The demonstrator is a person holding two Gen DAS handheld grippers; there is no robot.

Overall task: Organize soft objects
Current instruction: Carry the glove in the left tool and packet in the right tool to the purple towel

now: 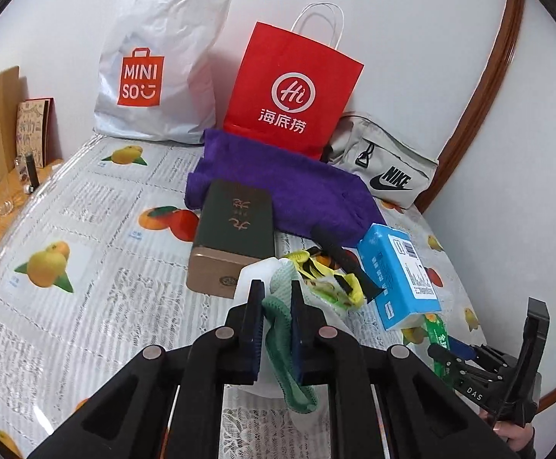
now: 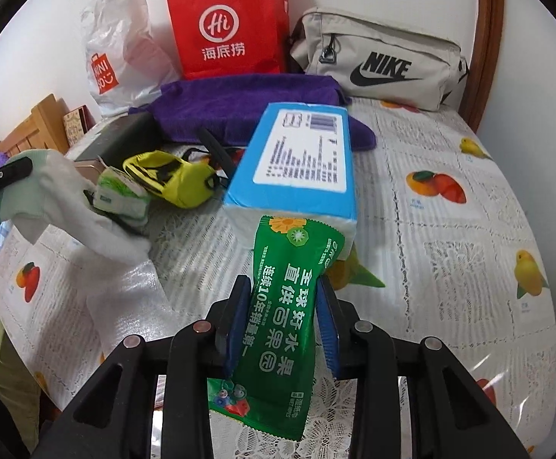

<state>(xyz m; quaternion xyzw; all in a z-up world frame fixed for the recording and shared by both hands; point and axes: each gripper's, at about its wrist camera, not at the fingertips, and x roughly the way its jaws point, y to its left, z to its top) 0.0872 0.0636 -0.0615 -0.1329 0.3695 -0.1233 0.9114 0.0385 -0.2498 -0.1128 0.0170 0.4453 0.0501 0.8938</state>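
Glove (image 1: pixel 283 344), a pale green one, is sitting pinched in the left gripper (image 1: pixel 276 294) at the bottom middle of the left view. Right gripper (image 2: pixel 283 298) is clamping a green wet-wipe packet (image 2: pixel 278 329), low centre in its own view, touching the blue tissue pack (image 2: pixel 300 160) just above. Purple towel (image 1: pixel 278 187) is lying mid-frame, with the red paper bag (image 1: pixel 293 84) standing behind it.

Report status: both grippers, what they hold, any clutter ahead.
Left gripper shut on glove. Right gripper shut on green wipes packet. Blue tissue pack directly ahead.
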